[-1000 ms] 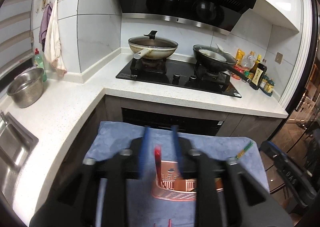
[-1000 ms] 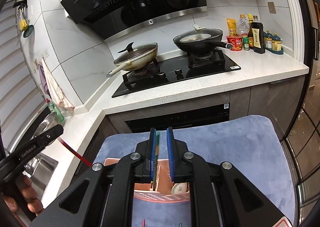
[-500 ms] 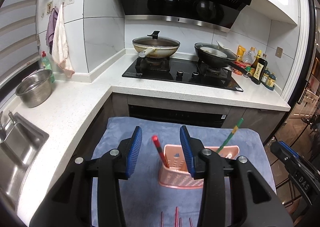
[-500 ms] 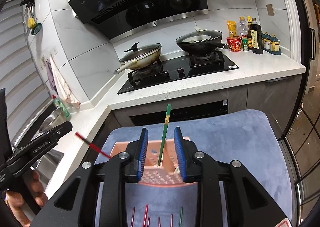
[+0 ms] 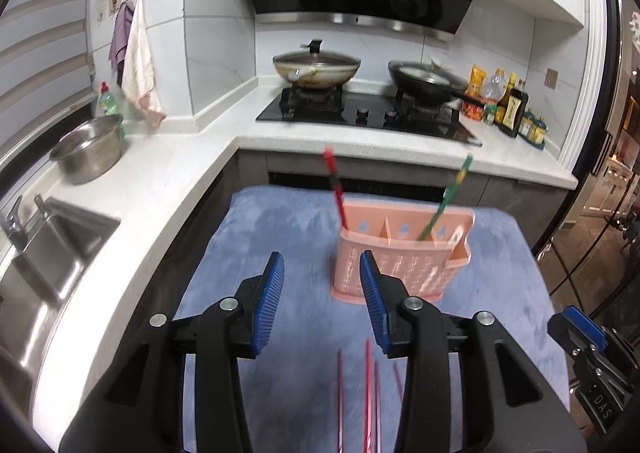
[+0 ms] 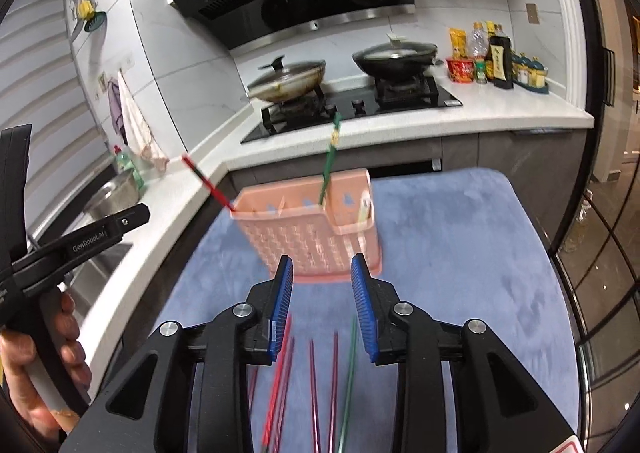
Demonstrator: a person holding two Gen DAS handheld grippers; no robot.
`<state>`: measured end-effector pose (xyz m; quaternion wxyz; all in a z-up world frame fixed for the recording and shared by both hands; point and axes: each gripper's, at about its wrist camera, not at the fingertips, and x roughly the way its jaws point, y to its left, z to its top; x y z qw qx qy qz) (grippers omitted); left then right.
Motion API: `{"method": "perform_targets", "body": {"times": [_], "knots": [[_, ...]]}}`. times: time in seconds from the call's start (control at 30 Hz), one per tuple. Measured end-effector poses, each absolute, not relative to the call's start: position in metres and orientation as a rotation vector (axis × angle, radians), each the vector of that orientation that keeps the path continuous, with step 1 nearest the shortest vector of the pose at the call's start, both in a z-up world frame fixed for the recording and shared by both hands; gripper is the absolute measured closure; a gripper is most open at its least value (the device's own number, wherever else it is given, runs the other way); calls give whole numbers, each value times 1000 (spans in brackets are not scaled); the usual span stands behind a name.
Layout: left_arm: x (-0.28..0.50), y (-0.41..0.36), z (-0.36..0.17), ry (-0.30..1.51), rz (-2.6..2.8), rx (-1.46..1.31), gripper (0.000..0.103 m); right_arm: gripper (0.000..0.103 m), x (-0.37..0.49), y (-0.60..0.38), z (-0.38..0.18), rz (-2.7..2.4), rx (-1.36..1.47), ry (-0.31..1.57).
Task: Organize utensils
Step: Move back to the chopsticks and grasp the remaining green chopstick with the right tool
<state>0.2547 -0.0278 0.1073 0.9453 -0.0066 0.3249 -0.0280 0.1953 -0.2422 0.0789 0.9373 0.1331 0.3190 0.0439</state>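
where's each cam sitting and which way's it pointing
Left wrist: sits on the left gripper, looking forward and down past its open blue pads at the pink utensil holder on the blue mat, stove behind; the right gripper shows at the right edge.
Right wrist: sits on the right gripper, jaws opening and empty, facing the same holder from further right; the left gripper and the hand holding it show at left.
Shared: holder, red chopstick, green chopstick, loose chopsticks, stove, mat.
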Motion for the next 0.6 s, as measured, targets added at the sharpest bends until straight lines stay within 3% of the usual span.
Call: {"method": "perform_targets", "body": {"times": [0.6], "knots": [[175, -13, -19, 882, -15, -15, 65, 73, 113, -222, -48, 30, 246, 884]]}}
